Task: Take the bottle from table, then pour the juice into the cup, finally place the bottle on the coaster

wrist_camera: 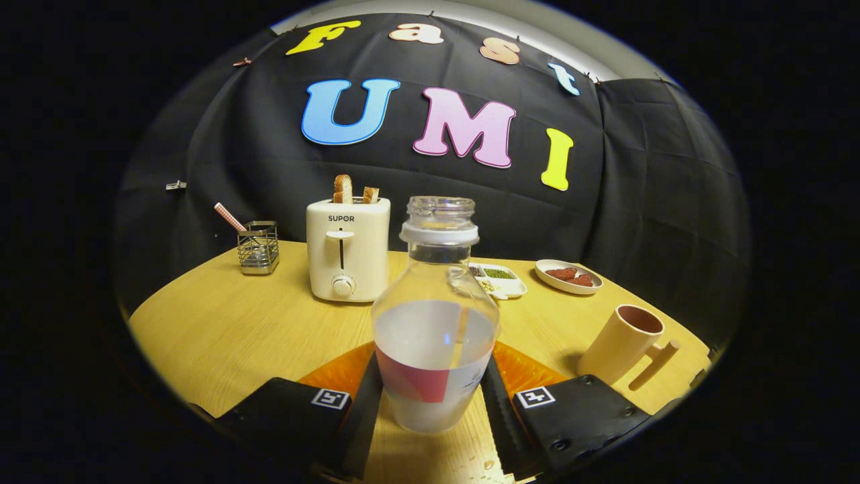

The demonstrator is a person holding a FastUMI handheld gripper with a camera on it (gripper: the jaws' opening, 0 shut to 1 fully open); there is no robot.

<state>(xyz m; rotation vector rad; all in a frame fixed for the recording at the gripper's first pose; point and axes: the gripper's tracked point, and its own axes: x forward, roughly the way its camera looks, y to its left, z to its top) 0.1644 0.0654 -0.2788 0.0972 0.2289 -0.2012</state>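
Gripper (433, 396) fingers stand on either side of the bottle (435, 336), each black finger (363, 403) lying along the lower body at the labelled band and seeming to touch the glass; whether both truly press cannot be told, though a grasp looks made or about to be; the bottle is upright and uncapped, between the fingers, with an orange coaster (531, 370) showing behind it on both sides, so its base seems to sit on or just before that disc; no juice can be made out through the frosted lower half, so I cannot say whether pouring has been done; the cup (621, 343) stands tilted in this lens just ahead of the right finger, its inside dark and its contents unreadable; judged so, this is either the taking step, with pouring and placing still to do, or the last step of setting down; counted: one bottle, one cup, one coaster, one toaster (348, 249) holding two slices of toast (342, 189), one wire holder (258, 247) with a single striped straw (229, 216), one divided dish (500, 279), one small plate (568, 277), all on one wooden table (222, 323).
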